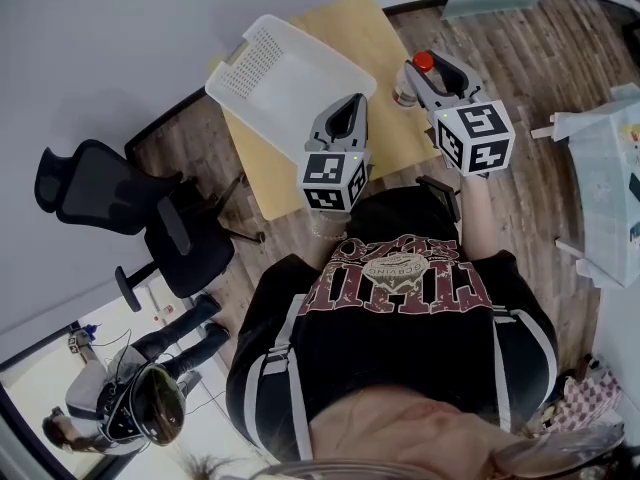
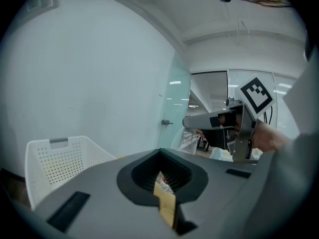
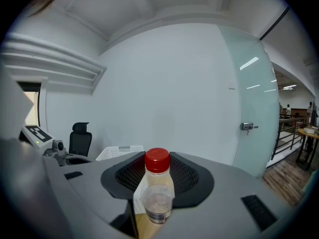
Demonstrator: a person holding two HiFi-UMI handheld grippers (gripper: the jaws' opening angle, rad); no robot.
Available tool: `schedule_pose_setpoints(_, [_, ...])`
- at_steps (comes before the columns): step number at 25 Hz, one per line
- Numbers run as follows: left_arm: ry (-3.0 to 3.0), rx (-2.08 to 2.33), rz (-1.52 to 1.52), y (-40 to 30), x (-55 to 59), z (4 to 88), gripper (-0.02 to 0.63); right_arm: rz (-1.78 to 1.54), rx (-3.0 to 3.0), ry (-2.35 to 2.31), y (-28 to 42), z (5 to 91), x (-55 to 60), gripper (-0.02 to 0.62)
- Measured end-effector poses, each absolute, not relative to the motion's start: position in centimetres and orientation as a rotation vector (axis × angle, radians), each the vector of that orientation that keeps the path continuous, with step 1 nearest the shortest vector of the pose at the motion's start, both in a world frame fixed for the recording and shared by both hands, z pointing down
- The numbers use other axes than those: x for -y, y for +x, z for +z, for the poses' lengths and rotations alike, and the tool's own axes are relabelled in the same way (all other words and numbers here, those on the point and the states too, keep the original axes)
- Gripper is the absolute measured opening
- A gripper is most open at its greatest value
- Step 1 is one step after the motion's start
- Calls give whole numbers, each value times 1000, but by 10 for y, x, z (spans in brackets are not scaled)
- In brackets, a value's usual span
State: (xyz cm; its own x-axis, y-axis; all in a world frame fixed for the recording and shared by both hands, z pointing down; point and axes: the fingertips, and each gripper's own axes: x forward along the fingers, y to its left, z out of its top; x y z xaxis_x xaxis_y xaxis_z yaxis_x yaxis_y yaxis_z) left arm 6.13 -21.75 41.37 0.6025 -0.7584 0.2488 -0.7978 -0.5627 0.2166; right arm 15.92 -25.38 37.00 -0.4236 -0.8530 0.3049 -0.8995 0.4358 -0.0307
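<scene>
Plastic bottle w/ pale contents and a red screw cap (image 3: 158, 176) stands by the right edge of the light wooden desk (image 1: 390, 128). A small clear plastic cup (image 3: 158, 203) sits just in front of it on my side; touching or not, can't tell. The right gripper (image 1: 425, 76) is close behind both, jaws a narrow slit w/ nothing in it; bottle and cup lie beyond the tips.

My read: the slit is too tight for the bottle. I'd widen first, come in level on the body below the cap, and skirt the cup so it isn't shoved twd the edge.

The left gripper (image 1: 343, 108) hangs over the desk's middle, slit narrow too, empty. It's next to the white perforated plastic basket (image 1: 250, 53) at the far left corner.
</scene>
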Motion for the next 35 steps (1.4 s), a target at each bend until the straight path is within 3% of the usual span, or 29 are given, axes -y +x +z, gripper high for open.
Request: schedule_pose_setpoints(35, [2451,1376,181,31,221,421,46,447,2341,1412,147,493,279,163])
